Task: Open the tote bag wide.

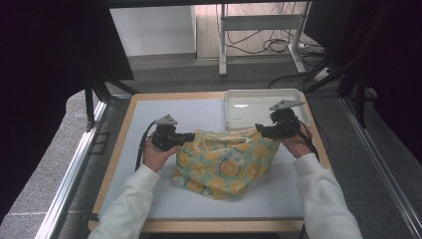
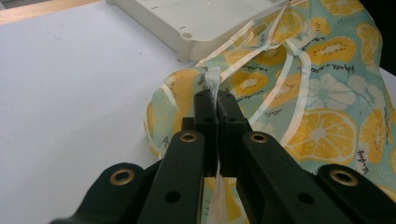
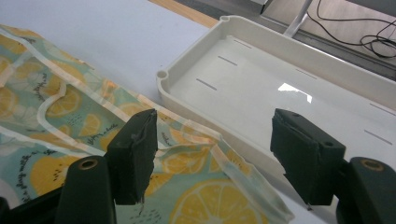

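Surrounding the work area, grey speckled floor (image 1: 59, 164) runs past all sides, with a white metal desk frame (image 1: 259, 30) and loose black cables (image 1: 259, 42) at twelve o'clock.

Table (image 1: 122, 144): wood-edged, topped by a pale grey-white mat (image 1: 164, 112) that covers nearly the whole surface; the mat lies flat and bare around the items.

Fabric bag (image 1: 224, 164): mint-green cloth printed with yellow citrus slices, lying crumpled at the mat's centre, its upper edge touching the tray's near wall at one o'clock. White drawstring trim (image 2: 289, 60) loops across the cloth.

Tray (image 1: 298, 97): shallow white plastic, rectangular, at one o'clock on the table, its inside glossy.

Sleeves (image 1: 129, 209): white, entering from six o'clock, one on each side of the bag.

Left gripper (image 2: 215, 105): at nine o'clock of the bag; jaws pressed together, clamped on a strip of the bag's pale edge.

Right gripper (image 3: 212, 158): at the bag's two o'clock corner by the tray; jaws standing well apart above the cloth hem, pads not pressing on it.
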Tool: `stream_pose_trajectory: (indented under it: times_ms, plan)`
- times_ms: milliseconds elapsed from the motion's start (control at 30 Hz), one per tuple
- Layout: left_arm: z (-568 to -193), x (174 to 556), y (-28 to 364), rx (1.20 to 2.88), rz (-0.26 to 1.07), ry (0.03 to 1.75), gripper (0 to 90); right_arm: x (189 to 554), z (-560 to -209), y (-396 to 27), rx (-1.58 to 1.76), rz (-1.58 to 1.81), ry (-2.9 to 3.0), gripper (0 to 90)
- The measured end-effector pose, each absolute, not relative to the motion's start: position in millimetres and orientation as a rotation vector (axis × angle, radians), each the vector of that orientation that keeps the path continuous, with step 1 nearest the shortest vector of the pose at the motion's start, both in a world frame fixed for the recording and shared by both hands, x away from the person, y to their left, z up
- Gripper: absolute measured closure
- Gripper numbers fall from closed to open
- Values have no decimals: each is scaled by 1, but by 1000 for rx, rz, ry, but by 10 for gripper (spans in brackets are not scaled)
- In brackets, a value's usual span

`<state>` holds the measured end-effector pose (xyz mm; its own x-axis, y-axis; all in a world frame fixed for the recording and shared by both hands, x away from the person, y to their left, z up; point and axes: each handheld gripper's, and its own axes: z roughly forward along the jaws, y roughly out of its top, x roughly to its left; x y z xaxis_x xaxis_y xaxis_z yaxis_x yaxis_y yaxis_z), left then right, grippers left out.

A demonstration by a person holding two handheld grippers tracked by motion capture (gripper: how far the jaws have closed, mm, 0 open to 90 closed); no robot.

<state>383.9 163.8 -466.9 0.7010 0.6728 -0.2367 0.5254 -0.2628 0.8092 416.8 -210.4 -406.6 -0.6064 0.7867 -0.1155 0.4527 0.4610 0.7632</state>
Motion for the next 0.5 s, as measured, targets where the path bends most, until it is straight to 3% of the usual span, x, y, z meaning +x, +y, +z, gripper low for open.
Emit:
stream_pose_trajectory:
  times_ms: [500]
  plan:
    - [-468,384,164,1934,190,930,896,444,-419,-208,1073,907,2332,366]
